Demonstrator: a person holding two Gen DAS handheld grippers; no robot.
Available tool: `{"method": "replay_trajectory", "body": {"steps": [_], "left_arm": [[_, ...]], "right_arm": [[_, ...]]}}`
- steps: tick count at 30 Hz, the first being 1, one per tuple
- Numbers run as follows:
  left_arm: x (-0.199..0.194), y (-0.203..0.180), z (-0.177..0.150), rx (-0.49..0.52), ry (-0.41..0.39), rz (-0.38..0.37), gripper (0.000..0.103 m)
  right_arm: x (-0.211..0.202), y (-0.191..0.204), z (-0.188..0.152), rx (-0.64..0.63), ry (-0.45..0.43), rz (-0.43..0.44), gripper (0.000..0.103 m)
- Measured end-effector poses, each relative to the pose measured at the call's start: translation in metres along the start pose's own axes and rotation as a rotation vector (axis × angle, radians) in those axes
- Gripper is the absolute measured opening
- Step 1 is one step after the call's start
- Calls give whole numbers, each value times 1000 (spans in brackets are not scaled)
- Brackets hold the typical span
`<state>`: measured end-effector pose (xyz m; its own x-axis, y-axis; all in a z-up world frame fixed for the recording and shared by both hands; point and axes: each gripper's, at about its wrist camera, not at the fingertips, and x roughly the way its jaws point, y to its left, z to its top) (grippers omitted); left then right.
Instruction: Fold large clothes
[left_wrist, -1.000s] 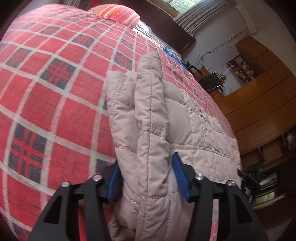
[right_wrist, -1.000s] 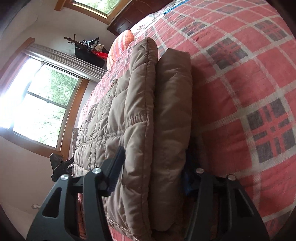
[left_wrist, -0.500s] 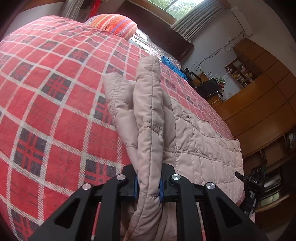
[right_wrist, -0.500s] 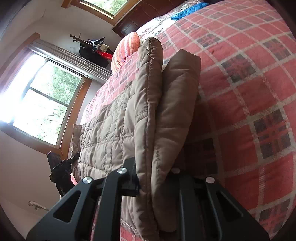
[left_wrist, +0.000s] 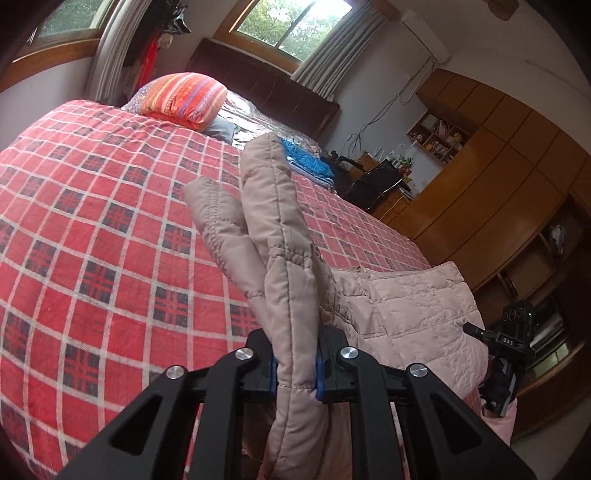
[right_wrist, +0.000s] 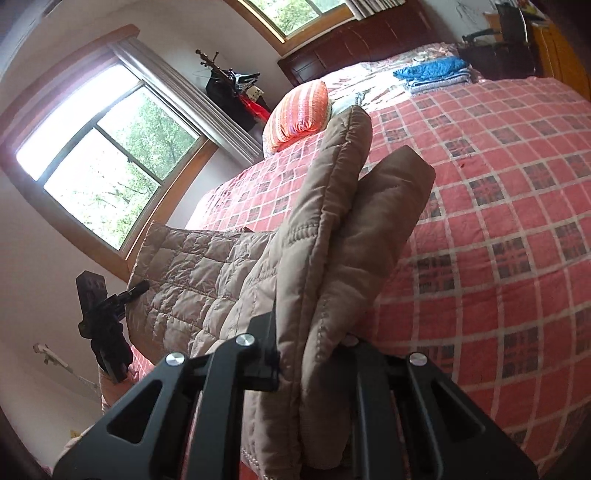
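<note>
Clamping one padded jacket (left_wrist: 406, 306) edge apiece, left gripper (left_wrist: 294, 373) and right gripper (right_wrist: 312, 354) hold it stretched left-to-right, the bed (left_wrist: 92, 221) lying beyond.

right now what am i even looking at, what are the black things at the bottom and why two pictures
There is no robot here: a person holds a two-finger tool in each hand, with a fisheye camera looking along its fingers. One picture comes from the left hand-held gripper, the other from the right hand-held gripper; the black shapes are their fingers. Both are shut on a beige quilted jacket, lifting its edges above a bed with a red checked bedspread. At the far end lie a striped pillow and some blue folded cloth.
</note>
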<state>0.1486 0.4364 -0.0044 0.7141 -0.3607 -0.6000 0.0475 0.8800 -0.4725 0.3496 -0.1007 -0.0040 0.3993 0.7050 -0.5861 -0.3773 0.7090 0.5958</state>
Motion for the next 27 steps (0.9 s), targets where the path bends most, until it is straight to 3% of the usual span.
{"method": "replay_trajectory", "body": {"steps": [5,10,17,20,24,27], "left_arm": [[-46,-5,-30,19,-23,-5,14],[-68,11,-70,1,15,24,14],[-55,59,-128,-41,102,119,15],[-35,88,-143,-96,142,118,19],[-27,101,-152,-112,133,79,24],[-27,98,-154,-84,129,100,28]], "right_arm": [[-25,24,-41,-16,-15,23,12],[-20,32,-89,20,49,35,12],[6,9,-145,125,126,-4,13],[23,-16,-164,221,166,-20,16],[32,-39,-185,312,158,56,20],[32,-45,-193,326,143,82,22]]}}
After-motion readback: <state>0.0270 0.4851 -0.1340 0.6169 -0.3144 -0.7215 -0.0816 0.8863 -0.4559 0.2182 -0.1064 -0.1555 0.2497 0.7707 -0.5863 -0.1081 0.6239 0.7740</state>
